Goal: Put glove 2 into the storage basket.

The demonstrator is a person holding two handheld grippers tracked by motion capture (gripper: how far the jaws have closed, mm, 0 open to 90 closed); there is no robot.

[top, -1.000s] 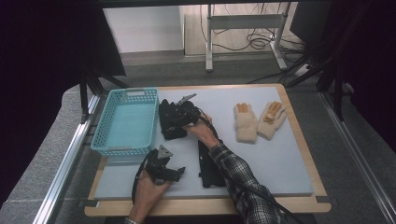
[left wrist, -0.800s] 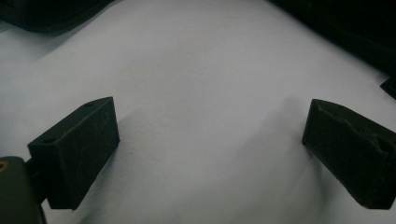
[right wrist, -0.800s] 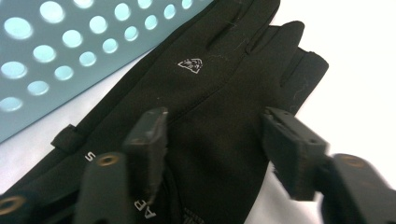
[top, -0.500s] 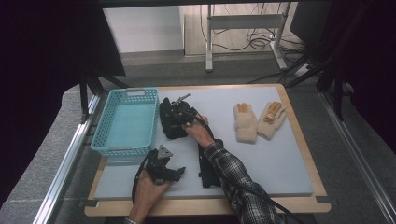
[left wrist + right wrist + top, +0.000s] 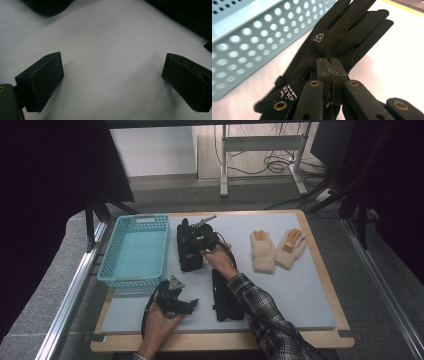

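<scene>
Black glove (image 5: 332, 45) lies on the grey worktop (image 5: 300, 290) just beside the blue basket (image 5: 137, 252), at the basket's 3 o'clock in the high view, where it reads as a dark strip (image 5: 189, 249). The right tool (image 5: 331, 75) has its jaws pressed together on a fold of the glove's back, near the small white logo, and in the high view it sits over the glove's far end (image 5: 205, 236) with the person's hand behind it. A second black glove (image 5: 225, 296) lies at the first one's 5 o'clock, partly covered by the plaid sleeve (image 5: 260, 310) that crosses it. Two cream gloves (image 5: 275, 249) rest side by side at 3 o'clock, well apart from the black ones. The left tool (image 5: 172, 301) sits low over bare worktop at the basket's 5 o'clock; in the left gripper view its jaws (image 5: 112, 82) stand spread wide with nothing between them. Dark shapes at the top corners of that view are cut off and too dim to name. The glove's cuff runs under the right tool's frame in the right gripper view, so its lettering is only partly readable.
</scene>
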